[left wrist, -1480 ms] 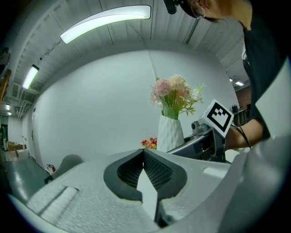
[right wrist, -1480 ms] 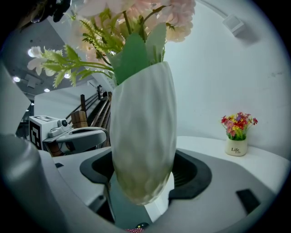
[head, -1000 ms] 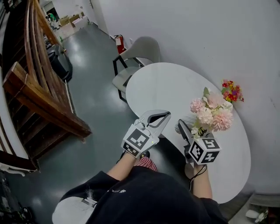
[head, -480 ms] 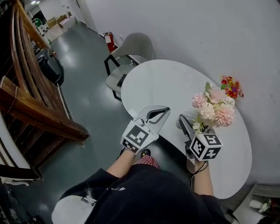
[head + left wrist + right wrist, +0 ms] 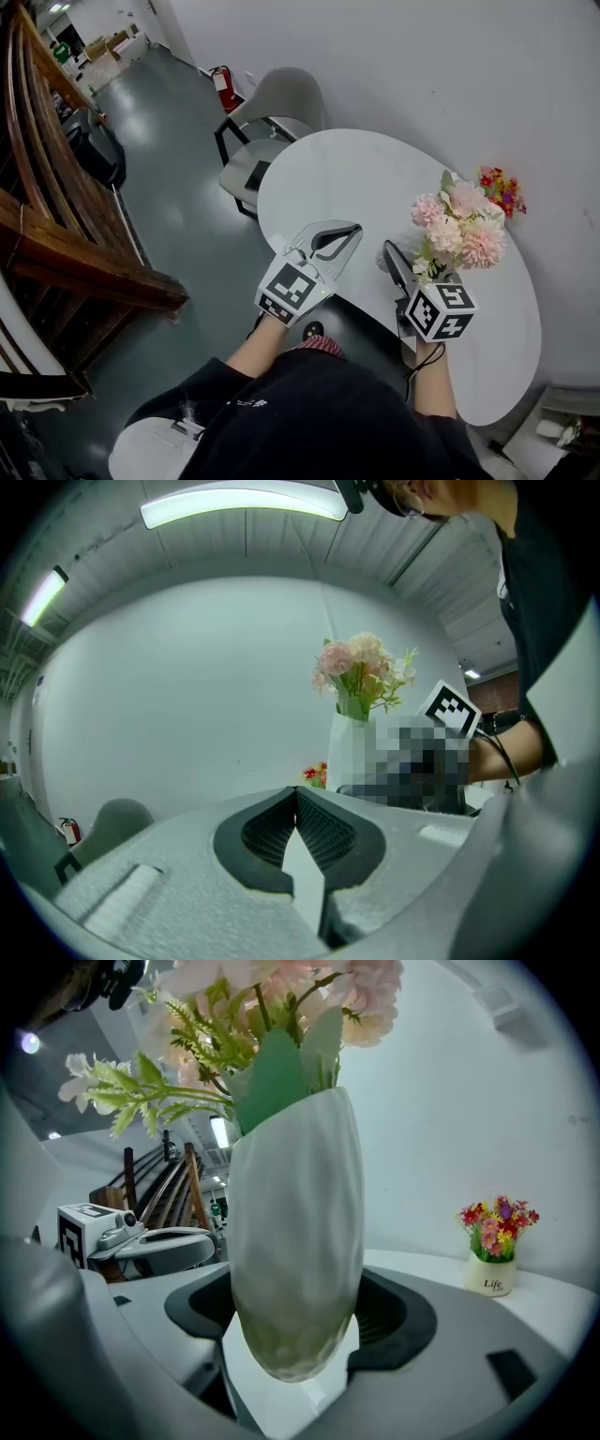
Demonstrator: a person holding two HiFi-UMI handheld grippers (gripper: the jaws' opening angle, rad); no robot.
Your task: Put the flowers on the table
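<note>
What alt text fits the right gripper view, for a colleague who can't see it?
The right tongs grip a white vase of pink flowers between their jaws, filling the centre of the view. Behind it on the right, a small pot of colourful flowers stands on the white table by the wall; the left tongs show at the left.

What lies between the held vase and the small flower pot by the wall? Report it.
Nothing stands there. The right gripper view shows only bare white tabletop between the vase and the small flower pot.
</note>
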